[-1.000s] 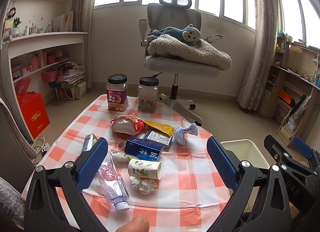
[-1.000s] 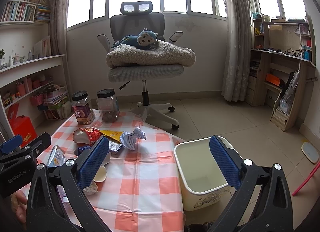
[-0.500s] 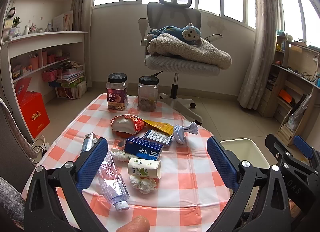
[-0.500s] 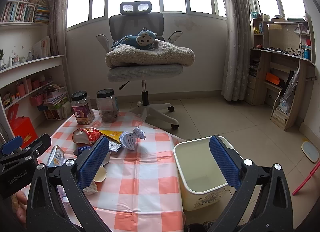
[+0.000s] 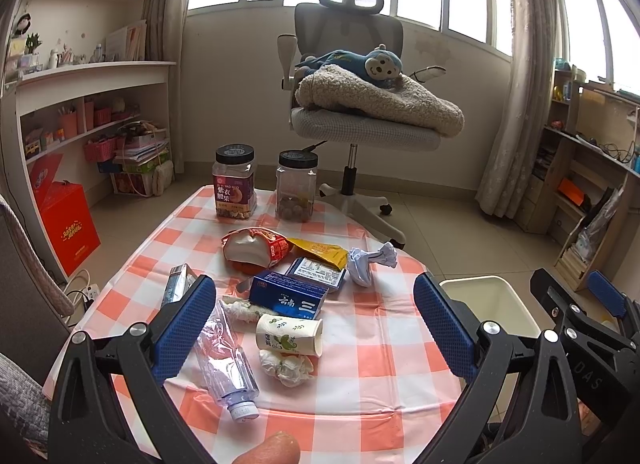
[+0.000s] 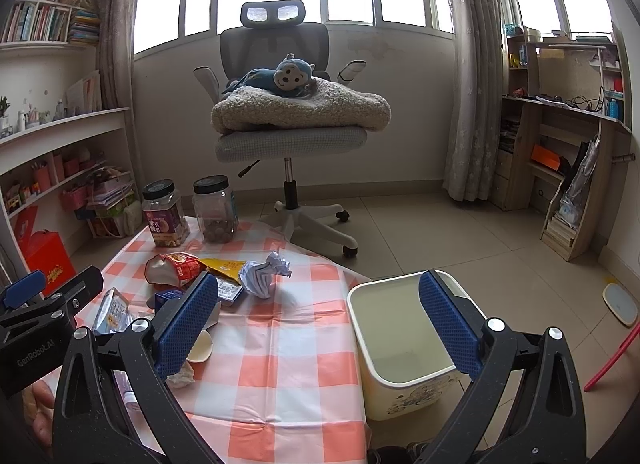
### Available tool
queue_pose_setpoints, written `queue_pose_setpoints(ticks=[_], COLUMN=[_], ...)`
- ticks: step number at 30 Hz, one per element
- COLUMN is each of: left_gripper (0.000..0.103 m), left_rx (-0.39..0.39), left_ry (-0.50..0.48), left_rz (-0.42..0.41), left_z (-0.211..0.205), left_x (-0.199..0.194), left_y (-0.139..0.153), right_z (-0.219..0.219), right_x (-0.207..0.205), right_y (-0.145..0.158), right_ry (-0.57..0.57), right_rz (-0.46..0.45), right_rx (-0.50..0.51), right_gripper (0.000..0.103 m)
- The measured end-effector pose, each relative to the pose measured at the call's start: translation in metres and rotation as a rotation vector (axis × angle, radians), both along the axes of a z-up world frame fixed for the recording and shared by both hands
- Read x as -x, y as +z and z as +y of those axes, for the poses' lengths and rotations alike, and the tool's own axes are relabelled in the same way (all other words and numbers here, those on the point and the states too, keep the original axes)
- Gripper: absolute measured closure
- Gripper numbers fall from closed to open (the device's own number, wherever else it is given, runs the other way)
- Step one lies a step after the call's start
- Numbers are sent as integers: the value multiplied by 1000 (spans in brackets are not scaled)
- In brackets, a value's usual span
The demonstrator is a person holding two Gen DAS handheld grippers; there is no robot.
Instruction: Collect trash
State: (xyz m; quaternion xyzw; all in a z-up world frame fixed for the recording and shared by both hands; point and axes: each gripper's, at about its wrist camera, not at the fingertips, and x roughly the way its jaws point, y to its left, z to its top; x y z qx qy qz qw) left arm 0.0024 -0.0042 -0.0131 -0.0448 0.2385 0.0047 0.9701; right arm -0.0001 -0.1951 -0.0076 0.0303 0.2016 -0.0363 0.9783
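Trash lies on a checked tablecloth [image 5: 384, 328]: a paper cup [image 5: 289, 334] on its side, a crushed plastic bottle [image 5: 228, 360], a blue box [image 5: 289, 298], a red snack bag [image 5: 256, 248], a yellow wrapper [image 5: 320, 254], a crumpled paper ball [image 5: 370, 260] and a tissue wad [image 5: 286, 366]. A cream bin [image 6: 404, 344] stands on the floor right of the table. My left gripper [image 5: 316, 328] is open and empty above the near trash. My right gripper [image 6: 318, 322] is open and empty, between table edge and bin.
Two jars with black lids [image 5: 235, 182] [image 5: 297, 186] stand at the table's far edge. An office chair [image 5: 360, 120] with a blanket and a plush monkey is behind. Shelves [image 5: 80, 112] line the left wall, a desk unit [image 6: 560, 144] the right.
Both grippers have hardly moved; the views shifted very slightly. Both stay open and empty, and the trash lies as before.
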Motion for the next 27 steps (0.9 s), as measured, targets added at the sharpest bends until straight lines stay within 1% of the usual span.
queue_pose_setpoints(ticks=[4,7,9,11,13,14,16,17,19,20,21,22,23,24,25,26,27], left_gripper=[7,7,7,7,7,7,7,7,7,7,7,7,7,7,7,7,7], left_rx=[9,36,44,69,114,148,216,240,271,276,266,277,326,397,451,461,437], left_ry=[10,49,97,125,146,157,175,174,177,191,205,223,230,222,216,222,239], left_rz=[6,50,91,131,168,197,301,375,568,631,676,715,751,779,800,815,827], left_z=[3,18,36,56,82,96,123,134,150,155,157,159,160,162,162,160,158], left_x=[-1,-9,-19,-33,-45,-52,-70,-80,-95,-96,-97,-98,-100,-102,-106,-109,-114], left_y=[-1,-4,-5,0,3,2,-9,-22,-61,-81,-97,-111,-123,-133,-140,-145,-148], right_z=[-1,-2,-3,0,5,8,13,16,19,21,22,21,21,20,20,21,24], right_x=[0,-6,-15,-26,-37,-44,-61,-70,-89,-97,-104,-112,-118,-125,-131,-135,-140], right_y=[-1,-6,-7,-6,-3,-1,1,-1,-6,-10,-16,-22,-30,-38,-46,-53,-58], right_ry=[-3,2,20,43,76,94,127,146,167,173,182,191,200,213,228,243,258], right_rz=[-1,46,98,142,182,203,256,287,341,362,382,403,424,451,482,517,546], right_rx=[-5,-23,-34,-19,1,3,0,-5,-17,-18,-17,-15,-15,-20,-27,-33,-34], right_gripper=[7,7,7,7,7,7,7,7,7,7,7,7,7,7,7,7,7])
